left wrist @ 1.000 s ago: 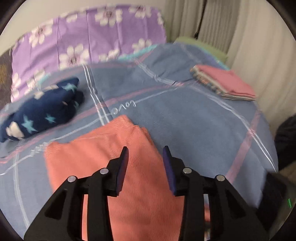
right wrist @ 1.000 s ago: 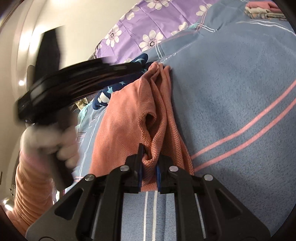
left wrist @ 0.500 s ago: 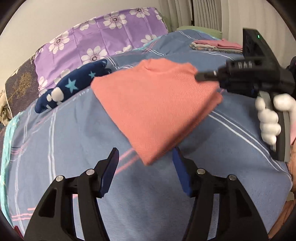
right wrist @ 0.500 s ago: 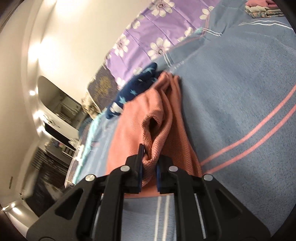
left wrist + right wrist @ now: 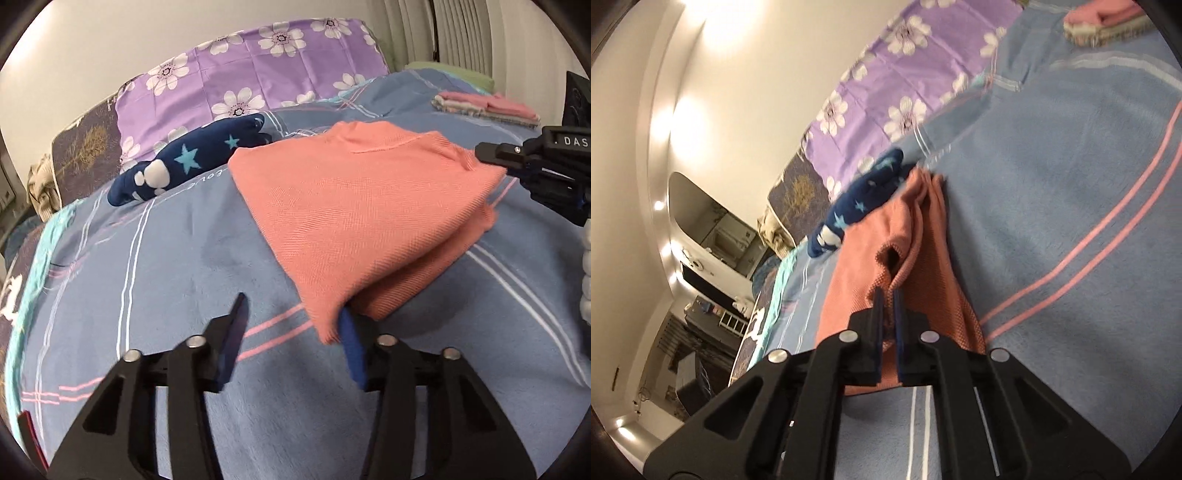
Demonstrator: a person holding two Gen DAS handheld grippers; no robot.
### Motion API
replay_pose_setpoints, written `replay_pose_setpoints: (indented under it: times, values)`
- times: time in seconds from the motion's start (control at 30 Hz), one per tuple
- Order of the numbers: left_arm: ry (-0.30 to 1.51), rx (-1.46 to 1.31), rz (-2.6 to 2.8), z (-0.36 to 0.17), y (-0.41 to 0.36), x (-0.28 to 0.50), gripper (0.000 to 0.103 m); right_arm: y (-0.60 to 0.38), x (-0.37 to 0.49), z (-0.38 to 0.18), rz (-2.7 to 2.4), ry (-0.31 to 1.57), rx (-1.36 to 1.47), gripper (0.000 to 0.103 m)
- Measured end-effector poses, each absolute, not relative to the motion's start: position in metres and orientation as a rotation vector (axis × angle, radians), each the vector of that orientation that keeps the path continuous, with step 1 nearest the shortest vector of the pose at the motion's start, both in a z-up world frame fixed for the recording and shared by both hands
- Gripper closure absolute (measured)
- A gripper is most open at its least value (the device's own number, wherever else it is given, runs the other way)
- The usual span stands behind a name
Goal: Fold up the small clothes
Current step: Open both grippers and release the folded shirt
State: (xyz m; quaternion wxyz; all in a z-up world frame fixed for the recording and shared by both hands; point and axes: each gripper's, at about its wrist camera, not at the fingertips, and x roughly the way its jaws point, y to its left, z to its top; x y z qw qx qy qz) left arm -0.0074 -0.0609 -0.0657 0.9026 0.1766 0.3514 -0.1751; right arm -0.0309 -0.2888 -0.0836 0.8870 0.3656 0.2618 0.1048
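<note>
A coral knit garment (image 5: pixel 362 206) lies folded over on the blue striped bedspread (image 5: pixel 147 280). My left gripper (image 5: pixel 291 314) is open at the garment's near corner, which hangs over the right finger. My right gripper (image 5: pixel 888 295) is shut on the garment's far right edge (image 5: pixel 897 273); its body shows at the right in the left wrist view (image 5: pixel 532 162). The garment also shows in the right wrist view (image 5: pixel 864 258), bunched into folds ahead of the fingers.
A navy star-print garment (image 5: pixel 192 162) lies rolled beyond the coral one, by a purple flowered pillow (image 5: pixel 251 70). A stack of folded clothes (image 5: pixel 487 107) sits at the far right of the bed. A dark patterned cushion (image 5: pixel 85 147) lies at the left.
My left gripper has swung back off the garment and come in low at its near corner. The garment is now folded over, with my right gripper still shut on its edge.
</note>
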Motion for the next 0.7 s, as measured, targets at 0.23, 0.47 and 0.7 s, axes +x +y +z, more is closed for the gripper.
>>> replay_pose_setpoints:
  times: [0.23, 0.47, 0.7]
  values:
    - [0.746, 0.409, -0.417, -0.075, -0.073, -0.013, 0.090, -0.301, -0.034, -0.091, 0.142, 0.607, 0.679, 0.100]
    - [0.745, 0.433, -0.421, -0.077, -0.075, -0.014, 0.090, -0.266, -0.026, -0.081, 0.240, 0.677, 0.495, 0.061]
    - [0.748, 0.450, -0.416, -0.080, -0.079, -0.015, 0.088, -0.261, -0.009, -0.107, 0.220, 0.803, 0.530, 0.070]
